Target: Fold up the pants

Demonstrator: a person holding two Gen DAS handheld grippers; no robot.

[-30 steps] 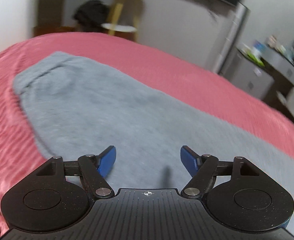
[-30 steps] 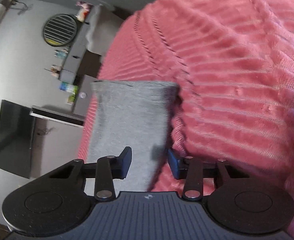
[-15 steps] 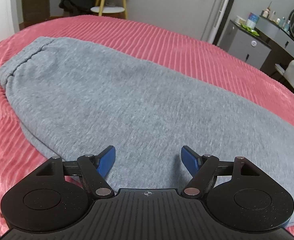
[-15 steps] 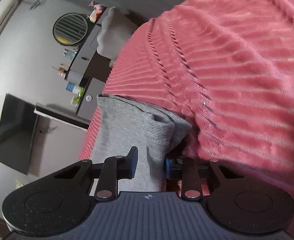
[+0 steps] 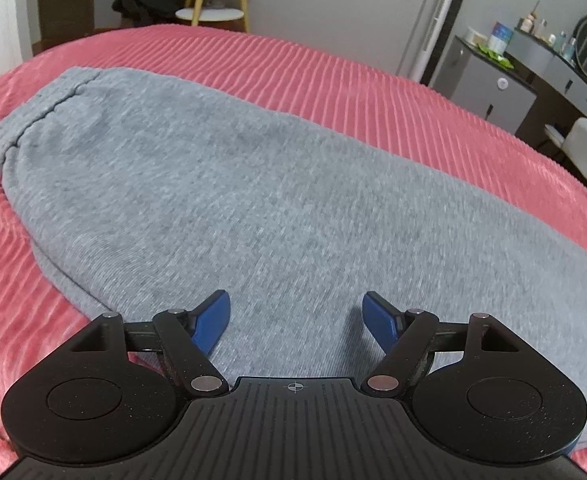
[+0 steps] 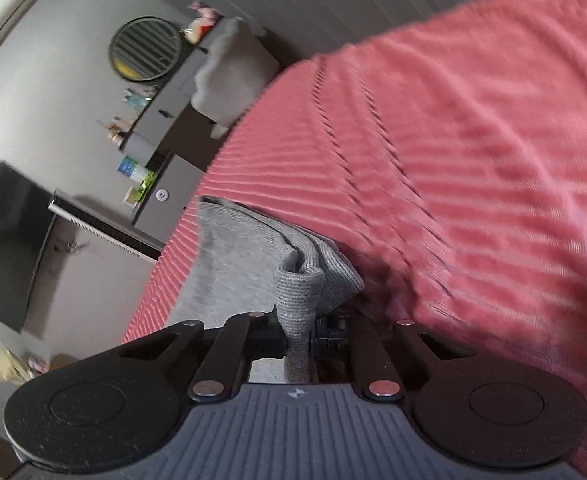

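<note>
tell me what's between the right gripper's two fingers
The ribbed cuff of the grey pants, bunched and pinched by the right gripper; the right wrist view shows it.

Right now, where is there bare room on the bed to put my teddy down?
Bare pink blanket beyond the gray pants, toward the far edge, and a strip on their left. The middle is covered; the right hand-held gripper pinches the cuff.

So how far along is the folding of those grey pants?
Early. The grey pants already lie long and narrow on the pink bedspread. The right hand-held gripper has pinched the ribbed cuff; the left hand-held gripper hovers open over the fabric. Folding them shorter remains.
</note>
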